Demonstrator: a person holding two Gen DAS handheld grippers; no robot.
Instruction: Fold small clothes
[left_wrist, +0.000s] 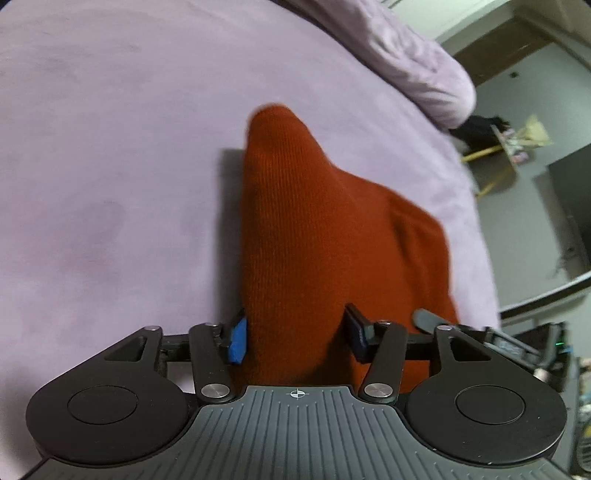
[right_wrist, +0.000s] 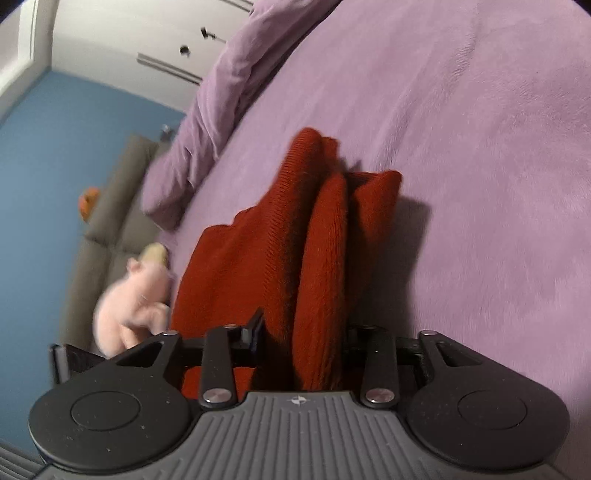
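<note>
The left gripper (left_wrist: 297, 338) is clamped on a red knit garment (left_wrist: 314, 236); its blue-padded fingers (left_wrist: 238, 341) press the cloth from either side, and the cloth fills the gap between them. In the left wrist view the garment's long axis runs from the gripper at 6 o'clock up toward 12 o'clock, tapering to a rounded tip that points at roughly 11 o'clock; a wider flap of it spreads toward 4 o'clock. It rises over a purple bedspread (left_wrist: 110, 147), on which its shadow falls along the 9 o'clock side. The right gripper (right_wrist: 301, 341) is likewise closed on the same red knit garment (right_wrist: 280, 251), with bunched folds packed between its fingers. In the right wrist view the garment shows as several lengthwise folds, the long axis again running from 6 o'clock to 12 o'clock, the far ends pointing at about 12 to 1 o'clock, with a lower flap sagging toward 8 o'clock. Whether the far ends touch the purple bedspread (right_wrist: 480, 147) cannot be told. A rumpled purple blanket (right_wrist: 207, 118) lies at 10 o'clock, and a pink plush toy (right_wrist: 136, 299), blurred, sits at 8 o'clock beside the bed edge.
</note>
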